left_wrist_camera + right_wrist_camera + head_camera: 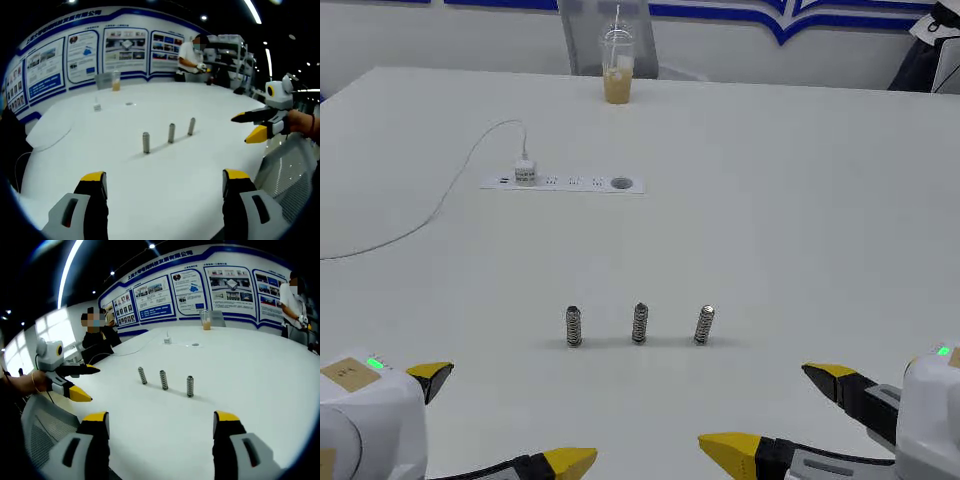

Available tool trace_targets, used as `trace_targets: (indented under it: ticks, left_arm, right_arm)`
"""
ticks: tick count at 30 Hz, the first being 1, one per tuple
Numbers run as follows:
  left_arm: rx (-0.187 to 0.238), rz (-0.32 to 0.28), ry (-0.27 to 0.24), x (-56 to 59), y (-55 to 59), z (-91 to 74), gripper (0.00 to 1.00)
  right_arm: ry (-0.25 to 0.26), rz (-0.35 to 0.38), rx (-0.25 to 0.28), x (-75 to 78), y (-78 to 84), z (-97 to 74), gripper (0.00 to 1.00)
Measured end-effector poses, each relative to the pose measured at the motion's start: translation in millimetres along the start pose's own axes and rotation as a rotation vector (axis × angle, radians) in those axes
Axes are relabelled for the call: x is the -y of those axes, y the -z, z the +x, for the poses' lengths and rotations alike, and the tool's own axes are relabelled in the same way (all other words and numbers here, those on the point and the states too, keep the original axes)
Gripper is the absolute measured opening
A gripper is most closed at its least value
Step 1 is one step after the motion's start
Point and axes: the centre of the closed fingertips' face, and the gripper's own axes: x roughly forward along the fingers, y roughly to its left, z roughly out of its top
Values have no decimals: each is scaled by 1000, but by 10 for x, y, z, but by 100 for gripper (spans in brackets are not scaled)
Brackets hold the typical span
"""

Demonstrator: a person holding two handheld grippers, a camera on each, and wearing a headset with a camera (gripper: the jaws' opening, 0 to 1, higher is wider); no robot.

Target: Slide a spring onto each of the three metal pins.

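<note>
Left gripper [500, 418]; right gripper [770, 408] | both gaping | sprung pins [639, 323] ahead, untouched

The hand-held gripper [160, 416] gapes before three spring-covered pins [163, 380].

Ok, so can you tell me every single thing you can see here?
table: one, white, under everything
pins with springs: three, silvery, upright in a row mid-table
power strip: one, white, beyond the pins
charger: one, white, plugged into the strip, white cable trailing left
cup: one, clear with tan drink and straw, far edge
wall posters: several, blue and white, back wall
left gripper: one, yellow-tipped, open
right gripper: one, yellow-tipped, open
</note>
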Motion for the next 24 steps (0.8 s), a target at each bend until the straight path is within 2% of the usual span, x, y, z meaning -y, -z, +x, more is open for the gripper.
trace_targets:
  ticks: [17, 24]
  left_arm:
    - [-16, 12, 2, 7, 42, 5, 96]
    - [-10, 12, 2, 6, 35, 9, 96]
  right_arm:
    - [6, -3, 18, 7, -10, -9, 86]
    - [7, -5, 8, 11, 16, -8, 86]
